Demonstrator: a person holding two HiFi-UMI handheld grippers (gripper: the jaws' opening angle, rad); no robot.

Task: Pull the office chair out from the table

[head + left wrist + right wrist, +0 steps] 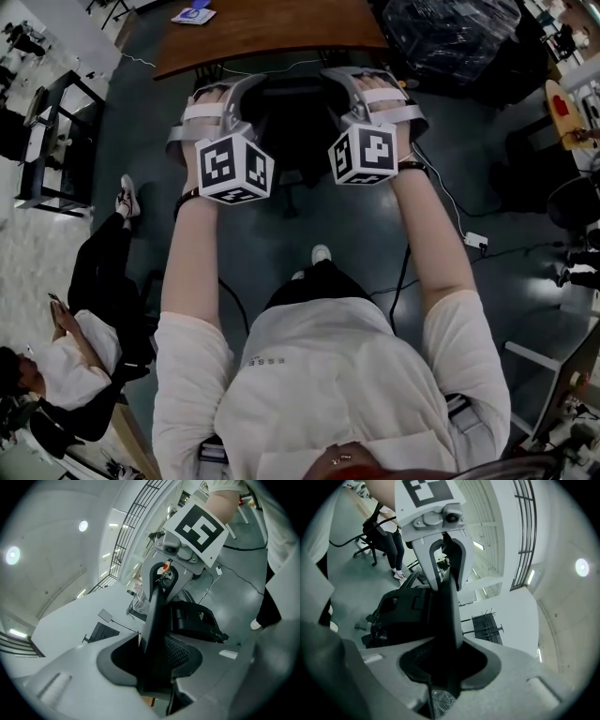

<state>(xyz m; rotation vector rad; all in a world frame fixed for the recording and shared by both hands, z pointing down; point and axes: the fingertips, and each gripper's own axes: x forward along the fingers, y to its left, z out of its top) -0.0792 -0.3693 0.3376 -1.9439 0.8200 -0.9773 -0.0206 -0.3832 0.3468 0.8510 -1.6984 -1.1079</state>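
The office chair (pixel 292 122) is seen at 12 o'clock in the head view, just in front of the table (pixel 272 28), which is cut off by the top edge. The chair is very dark, and its sides are hidden by the two grippers. The left gripper (pixel 251 86) is closed on the left edge of the chair's back. The right gripper (pixel 330 77) is closed on the right edge. Each thin black edge is pinched between the pads. The chair's legs can hardly be made out.
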